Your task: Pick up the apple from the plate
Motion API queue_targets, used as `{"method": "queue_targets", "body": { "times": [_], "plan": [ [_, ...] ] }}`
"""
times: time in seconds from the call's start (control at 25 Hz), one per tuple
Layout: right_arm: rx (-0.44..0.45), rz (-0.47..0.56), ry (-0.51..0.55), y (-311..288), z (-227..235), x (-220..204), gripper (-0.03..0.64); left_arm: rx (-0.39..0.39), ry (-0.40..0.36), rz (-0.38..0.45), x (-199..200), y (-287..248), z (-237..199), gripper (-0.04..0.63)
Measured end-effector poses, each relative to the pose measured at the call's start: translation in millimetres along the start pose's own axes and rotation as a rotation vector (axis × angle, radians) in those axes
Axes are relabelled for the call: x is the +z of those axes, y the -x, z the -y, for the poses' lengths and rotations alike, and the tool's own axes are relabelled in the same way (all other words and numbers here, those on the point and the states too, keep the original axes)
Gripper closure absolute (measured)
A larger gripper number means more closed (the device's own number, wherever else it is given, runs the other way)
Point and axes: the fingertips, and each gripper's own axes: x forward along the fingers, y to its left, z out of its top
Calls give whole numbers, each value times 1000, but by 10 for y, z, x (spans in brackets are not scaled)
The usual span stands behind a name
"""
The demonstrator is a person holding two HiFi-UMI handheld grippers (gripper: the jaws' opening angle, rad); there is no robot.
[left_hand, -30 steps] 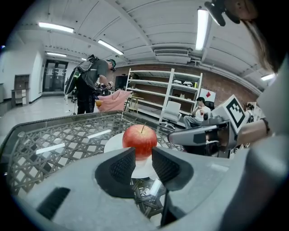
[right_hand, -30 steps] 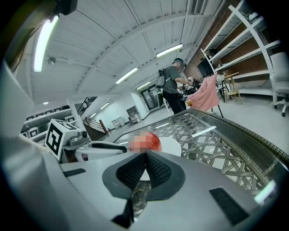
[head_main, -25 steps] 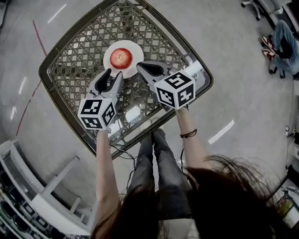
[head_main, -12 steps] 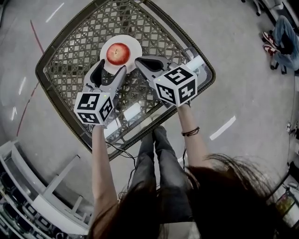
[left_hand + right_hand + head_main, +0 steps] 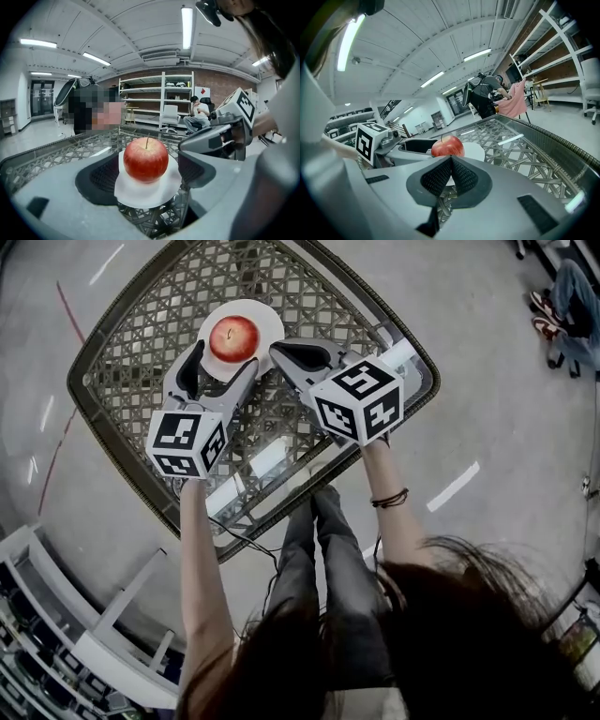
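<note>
A red apple [image 5: 233, 337] [image 5: 146, 159] [image 5: 447, 147] stands stem-up on a small white plate [image 5: 263, 320] [image 5: 140, 193] [image 5: 474, 150] on the wicker-and-glass table [image 5: 131, 352]. My left gripper [image 5: 223, 364] [image 5: 148, 177] is just in front of the plate. Its jaws have just been opening and now stand wide, one to each side of the plate's near rim, touching nothing. The apple lies just beyond the fingertips. My right gripper [image 5: 279, 355] [image 5: 450, 177] hovers to the right of the plate with its pads pressed together, shut on nothing.
The table's dark wicker rim [image 5: 94, 423] runs round the glass top. Shelving [image 5: 161, 101] and a seated person [image 5: 197, 117] are at the back of the room. A white rack [image 5: 56, 634] stands on the floor at lower left.
My left gripper's jaws spread from nearly closed to wide apart and it edged forward toward the plate. The right gripper kept still.
</note>
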Motion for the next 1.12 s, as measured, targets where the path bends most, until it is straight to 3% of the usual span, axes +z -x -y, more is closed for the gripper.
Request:
{"method": "queue_targets", "body": {
  "times": [0.52,1.12],
  "plan": [
    [-11,19,-3,9,41,30,609,-52,-86,-31,20,-233,-11,176],
    [-15,34,-10,23,56,52,607,-59,-107,-56,47,-416,-21,178]
  ]
}}
